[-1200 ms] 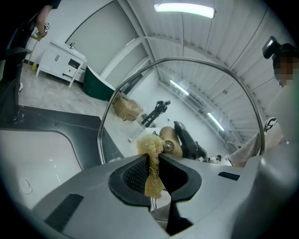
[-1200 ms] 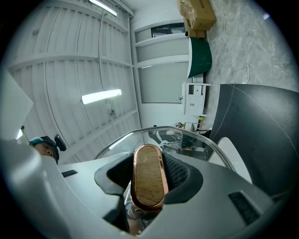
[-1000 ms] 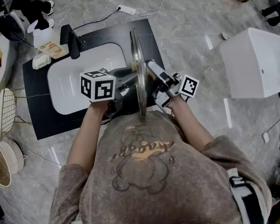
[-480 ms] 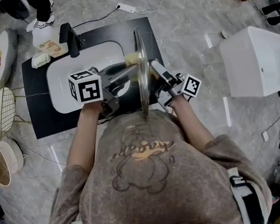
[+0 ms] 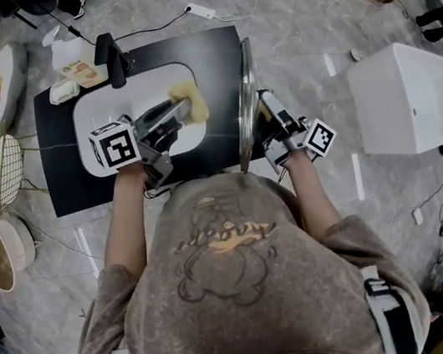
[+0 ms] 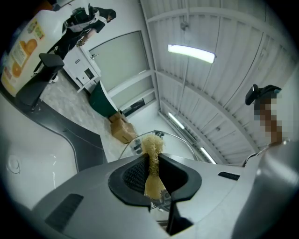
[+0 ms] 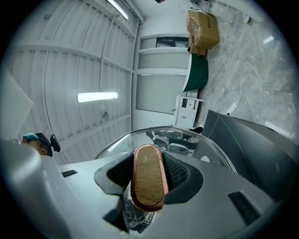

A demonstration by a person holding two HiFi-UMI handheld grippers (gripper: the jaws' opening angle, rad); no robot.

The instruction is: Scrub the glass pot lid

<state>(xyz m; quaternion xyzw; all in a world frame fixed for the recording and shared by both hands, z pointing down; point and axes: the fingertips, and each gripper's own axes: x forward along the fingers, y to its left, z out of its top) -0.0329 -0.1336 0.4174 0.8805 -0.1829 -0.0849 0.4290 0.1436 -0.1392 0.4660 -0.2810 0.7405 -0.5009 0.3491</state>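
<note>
Two grippers are counted, the left gripper (image 5: 179, 111) and the right gripper (image 5: 263, 112). One sponge (image 5: 190, 102) is above the sink (image 5: 98, 122). One glass pot lid (image 5: 244, 102) is to the sink's right. One faucet (image 5: 109, 59) and one bottle (image 5: 76, 70) are at its far edge.

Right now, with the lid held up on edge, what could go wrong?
The glass lid hangs only by its wooden handle in the right hand-held gripper, beside the sink, not over it; a slip could drop it. The scrub pad, pinched thin in the left hand-held gripper, could pull loose.
</note>
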